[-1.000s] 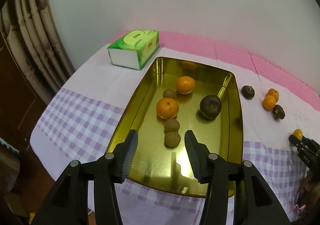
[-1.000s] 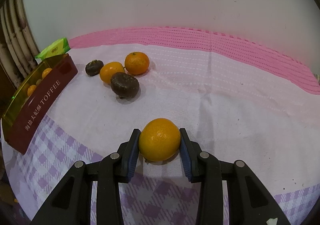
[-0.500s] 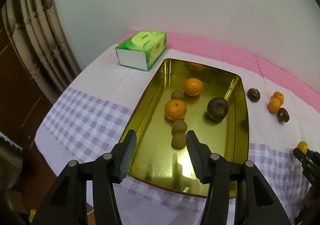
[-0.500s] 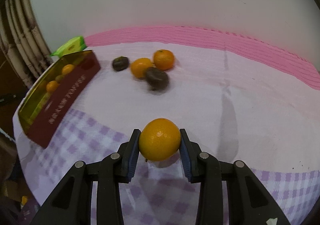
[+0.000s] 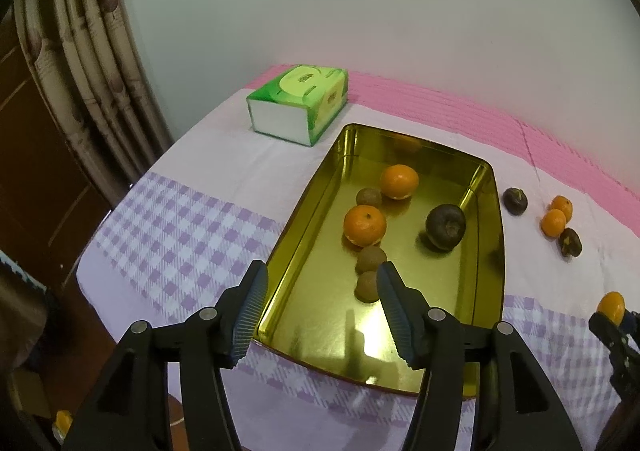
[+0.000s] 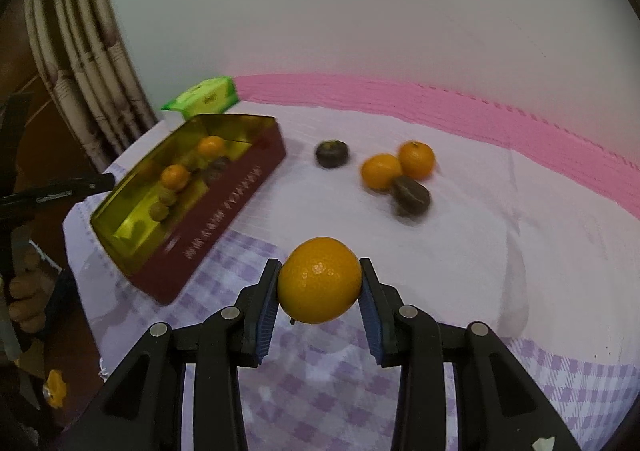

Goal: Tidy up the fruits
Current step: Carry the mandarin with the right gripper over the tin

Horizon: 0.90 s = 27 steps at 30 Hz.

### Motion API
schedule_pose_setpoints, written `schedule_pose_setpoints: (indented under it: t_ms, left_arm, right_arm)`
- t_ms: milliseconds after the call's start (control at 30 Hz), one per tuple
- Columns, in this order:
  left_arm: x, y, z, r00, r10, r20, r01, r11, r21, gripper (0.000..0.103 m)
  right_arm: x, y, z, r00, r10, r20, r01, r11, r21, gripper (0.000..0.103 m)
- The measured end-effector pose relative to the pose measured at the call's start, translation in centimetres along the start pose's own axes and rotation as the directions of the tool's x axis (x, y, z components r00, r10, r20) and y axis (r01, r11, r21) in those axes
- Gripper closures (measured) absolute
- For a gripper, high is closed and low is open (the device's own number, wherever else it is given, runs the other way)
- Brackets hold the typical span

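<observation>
My right gripper (image 6: 319, 283) clamps a tangerine (image 6: 319, 279) above the desk, my left gripper (image 5: 318, 305) opening empty over the gold tin (image 5: 486, 291), where it seemingly goes next.

Open lane to the tin
Bare counter (image 6: 460, 235) lies ahead; tin (image 6: 224, 207) wall at ten o'clock, loose fruit cluster (image 6: 396, 175) at one.

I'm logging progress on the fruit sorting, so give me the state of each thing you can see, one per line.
Gold rectangular metal tin: open, six fruits inside.
Green tissue box: closed, behind tin.
Held orange mandarin: lifted off the cloth.
Right gripper: shut on mandarin.
Left gripper: opening, empty, over tin.
Four loose fruits: on cloth.
</observation>
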State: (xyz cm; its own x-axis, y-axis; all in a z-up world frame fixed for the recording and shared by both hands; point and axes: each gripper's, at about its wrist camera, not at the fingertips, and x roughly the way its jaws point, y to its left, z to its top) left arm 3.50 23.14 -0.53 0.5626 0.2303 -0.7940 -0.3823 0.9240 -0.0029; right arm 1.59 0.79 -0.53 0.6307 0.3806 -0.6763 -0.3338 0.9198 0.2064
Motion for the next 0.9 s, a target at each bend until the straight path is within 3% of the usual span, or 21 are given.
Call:
schedule_pose_setpoints:
  t_ms: [600, 900]
  left_arm:
    - [-0.3, 0.9, 0.1, 0.998, 0.059, 0.011, -0.059, 0.997, -0.040, 0.043]
    - [-0.1, 3.7, 0.2, 0.992, 0.123, 0.002, -0.121, 0.981, -0.150, 0.040]
  right_arm:
    - [-0.4, 5.7, 2.4, 0.998, 0.067, 0.007, -0.066, 0.992, -0.110, 0.068]
    - [0.7, 9.5, 4.6, 0.993, 0.116, -0.003, -0.115, 0.977, -0.182, 0.068]
